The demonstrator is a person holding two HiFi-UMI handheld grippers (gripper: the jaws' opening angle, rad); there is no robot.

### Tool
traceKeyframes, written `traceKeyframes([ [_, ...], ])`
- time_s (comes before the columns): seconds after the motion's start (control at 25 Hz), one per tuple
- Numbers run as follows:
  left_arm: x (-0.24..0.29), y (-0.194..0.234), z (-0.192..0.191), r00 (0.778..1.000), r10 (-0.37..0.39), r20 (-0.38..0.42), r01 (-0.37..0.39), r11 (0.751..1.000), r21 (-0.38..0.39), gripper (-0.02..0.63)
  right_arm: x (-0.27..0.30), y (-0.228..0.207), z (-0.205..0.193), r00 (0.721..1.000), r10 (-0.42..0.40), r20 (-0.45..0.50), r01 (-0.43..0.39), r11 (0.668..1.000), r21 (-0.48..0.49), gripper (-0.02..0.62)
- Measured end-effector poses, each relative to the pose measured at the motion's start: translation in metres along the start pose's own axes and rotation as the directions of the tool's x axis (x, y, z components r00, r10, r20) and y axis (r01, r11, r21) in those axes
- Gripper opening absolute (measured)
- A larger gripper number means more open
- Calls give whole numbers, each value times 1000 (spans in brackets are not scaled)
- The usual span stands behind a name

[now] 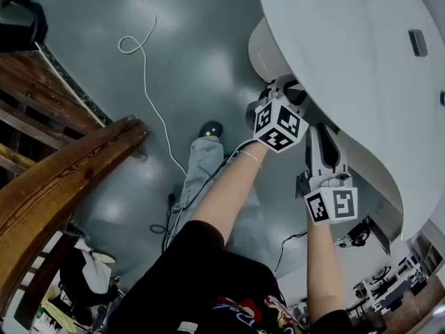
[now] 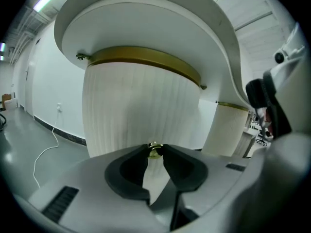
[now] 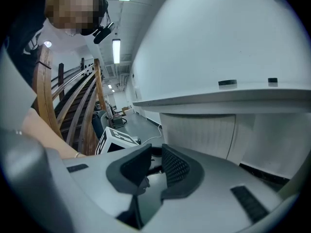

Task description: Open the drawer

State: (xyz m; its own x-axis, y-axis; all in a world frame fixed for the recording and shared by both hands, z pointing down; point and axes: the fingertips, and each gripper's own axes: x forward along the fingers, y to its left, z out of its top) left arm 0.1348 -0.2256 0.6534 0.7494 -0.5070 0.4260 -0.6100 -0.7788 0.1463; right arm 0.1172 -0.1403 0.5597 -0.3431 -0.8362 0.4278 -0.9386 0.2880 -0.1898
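A white curved tabletop (image 1: pixel 361 61) overhangs a rounded cabinet with a ribbed white drawer front (image 2: pixel 141 106) under a brass band (image 2: pixel 146 57). A small brass knob (image 2: pixel 154 151) sticks out of that front. My left gripper (image 2: pixel 155 148) reaches under the tabletop (image 1: pixel 278 92), and its two tips sit against either side of the knob. My right gripper (image 1: pixel 324 132) hangs just to the right, below the table edge. Its jaws (image 3: pixel 155 154) stand slightly apart with nothing between them, and the ribbed front (image 3: pixel 199 130) lies ahead of them.
A wooden stair rail (image 1: pixel 62 179) runs along the left. A white cable (image 1: pixel 146 68) snakes over the grey floor. My leg and shoe (image 1: pixel 208 127) stand below the arms. A second pedestal (image 2: pixel 228 125) stands to the right. A small dark block (image 1: pixel 418 42) lies on the tabletop.
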Motion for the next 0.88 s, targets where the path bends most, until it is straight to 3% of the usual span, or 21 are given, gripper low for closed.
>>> traceKeyframes([
  [0.24,-2,0,0,1000,-10,-13,9,1000,-15,94,-4,-4,3,1000,-14,0,14,1000,-7,65],
  [0.72,-6,-1,2,999,-31,-32,32,999,39,91,-11,-13,6,999,-43,5,43,999,-2,65],
  [0.88,-28,-11,-11,998,-67,-8,67,996,54,91,-12,-14,4,999,-44,9,44,999,11,64],
])
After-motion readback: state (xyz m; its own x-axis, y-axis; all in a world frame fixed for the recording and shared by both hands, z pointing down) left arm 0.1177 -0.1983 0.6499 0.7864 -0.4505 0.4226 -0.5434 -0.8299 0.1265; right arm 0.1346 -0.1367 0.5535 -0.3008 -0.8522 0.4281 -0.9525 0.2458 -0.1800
